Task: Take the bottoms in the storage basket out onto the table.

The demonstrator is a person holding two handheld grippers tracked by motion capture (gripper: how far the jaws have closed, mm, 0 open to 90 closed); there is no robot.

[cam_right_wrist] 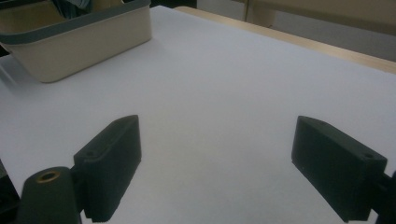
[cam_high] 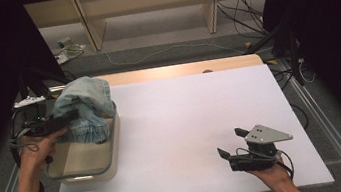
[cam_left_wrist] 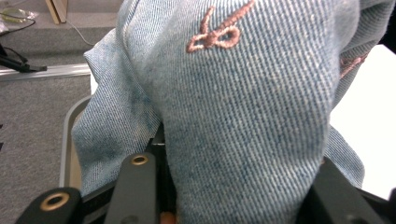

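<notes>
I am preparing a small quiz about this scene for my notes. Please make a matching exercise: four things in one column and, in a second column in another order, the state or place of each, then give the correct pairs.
Things:
1. light blue denim garment
2. beige plastic basin with grey rim
3. left tongs
4. right tongs

States or places:
A. open, holding nothing, above the white table top
B. stands at the table's left edge
C. bunched up, held over the basin
D. closed on the cloth

Pairs: 1-C, 2-B, 3-D, 4-A
</notes>
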